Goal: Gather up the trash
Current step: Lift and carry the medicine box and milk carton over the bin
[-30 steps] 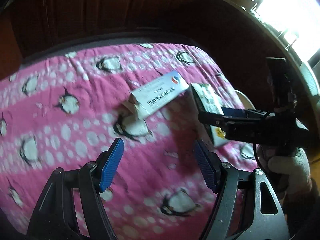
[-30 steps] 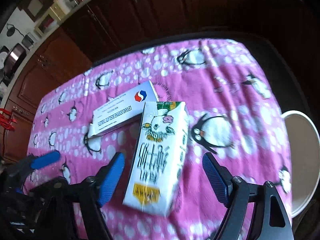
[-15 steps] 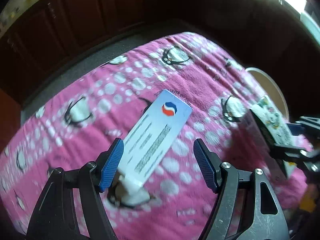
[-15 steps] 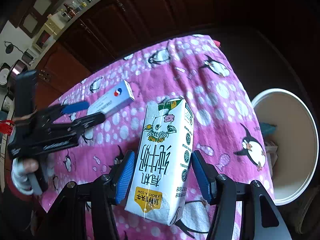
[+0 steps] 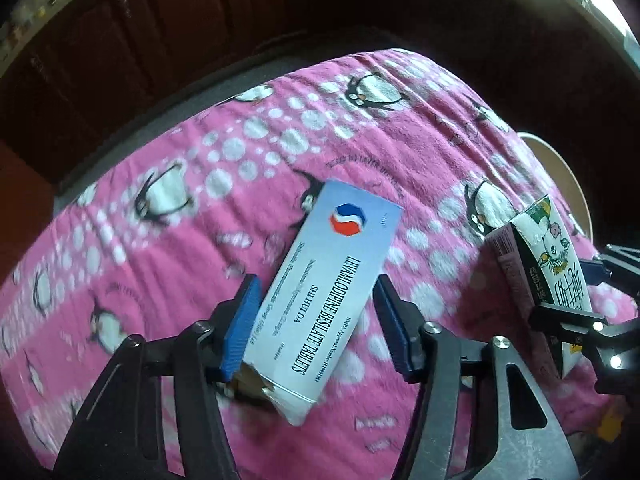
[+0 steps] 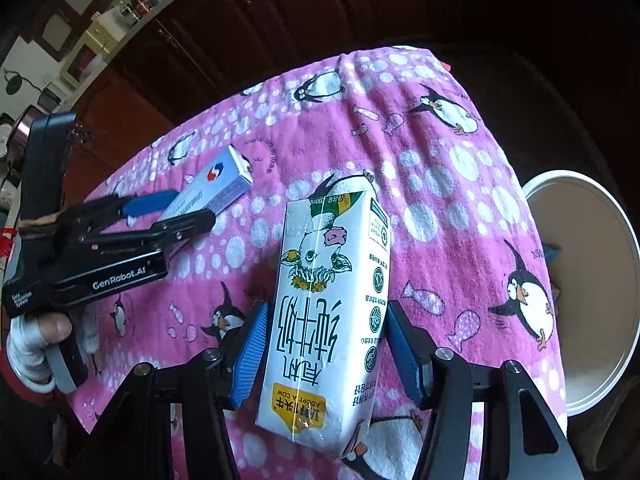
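- The left tool (image 5: 314, 322) pinches the tablet box (image 5: 332, 280).
- The right tool (image 6: 322, 354) pinches the milk carton (image 6: 332, 304).
- A white bin (image 6: 592, 280) stands beside the counter (image 6: 440, 140).

The tablet box (image 5: 335, 288) reads "LEVAMLODIPINE BESYLATE TABLETS"; milk carton (image 6: 330, 316) "ADOPT A COW"; left tool (image 6: 188, 216) "GenRobot.AI".

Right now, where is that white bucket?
The white bucket stands beyond the right edge of the pink penguin blanket, right of the milk carton in the right wrist view.
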A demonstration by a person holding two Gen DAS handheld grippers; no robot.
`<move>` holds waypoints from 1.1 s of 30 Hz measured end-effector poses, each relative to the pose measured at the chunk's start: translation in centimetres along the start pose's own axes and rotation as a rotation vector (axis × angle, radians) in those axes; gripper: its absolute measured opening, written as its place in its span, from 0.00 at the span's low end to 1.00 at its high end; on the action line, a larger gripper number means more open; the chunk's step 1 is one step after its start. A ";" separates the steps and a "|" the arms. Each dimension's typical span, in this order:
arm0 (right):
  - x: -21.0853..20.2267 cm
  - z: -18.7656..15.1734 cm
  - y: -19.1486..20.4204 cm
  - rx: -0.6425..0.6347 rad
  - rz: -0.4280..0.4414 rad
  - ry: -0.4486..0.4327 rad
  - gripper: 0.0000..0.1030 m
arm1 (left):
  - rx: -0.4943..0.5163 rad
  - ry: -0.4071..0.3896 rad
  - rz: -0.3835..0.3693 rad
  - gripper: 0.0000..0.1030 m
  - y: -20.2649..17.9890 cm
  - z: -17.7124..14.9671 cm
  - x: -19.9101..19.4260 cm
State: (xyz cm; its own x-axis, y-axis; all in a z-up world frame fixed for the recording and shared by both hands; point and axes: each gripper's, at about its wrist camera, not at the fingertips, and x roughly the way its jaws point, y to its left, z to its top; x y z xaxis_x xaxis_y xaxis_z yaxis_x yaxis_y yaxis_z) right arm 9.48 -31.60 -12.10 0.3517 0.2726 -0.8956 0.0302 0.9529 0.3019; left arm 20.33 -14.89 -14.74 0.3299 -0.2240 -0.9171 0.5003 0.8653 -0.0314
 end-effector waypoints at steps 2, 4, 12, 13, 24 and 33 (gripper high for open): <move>-0.9 -0.3 0.5 -0.013 0.018 -0.022 0.54 | -0.034 -0.016 -0.011 0.50 0.3 -0.7 -1.1; -1.9 -0.5 1.0 -0.024 0.034 -0.046 0.54 | -0.051 -0.031 -0.011 0.48 0.5 -1.4 -2.2; -5.6 -1.4 2.0 -0.043 0.079 -0.118 0.53 | -0.066 -0.113 -0.037 0.47 -0.9 -3.6 -7.1; -6.0 -1.5 2.0 -0.043 0.081 -0.127 0.53 | -0.063 -0.118 -0.040 0.47 -1.1 -3.8 -7.6; -10.4 -2.7 -1.0 -0.001 0.070 -0.199 0.53 | -0.003 -0.186 -0.101 0.46 -5.4 -3.1 -11.5; -13.3 -3.5 -5.2 0.067 0.036 -0.247 0.53 | 0.043 -0.197 -0.155 0.46 -9.3 -1.8 -12.3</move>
State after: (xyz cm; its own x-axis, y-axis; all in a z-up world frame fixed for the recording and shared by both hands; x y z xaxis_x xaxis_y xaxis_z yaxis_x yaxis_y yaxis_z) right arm 1.41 -39.75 -2.90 0.5714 0.2579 -0.7791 0.0725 0.9298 0.3609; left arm 10.21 -19.38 -3.93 0.3946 -0.4390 -0.8072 0.5891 0.7950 -0.1444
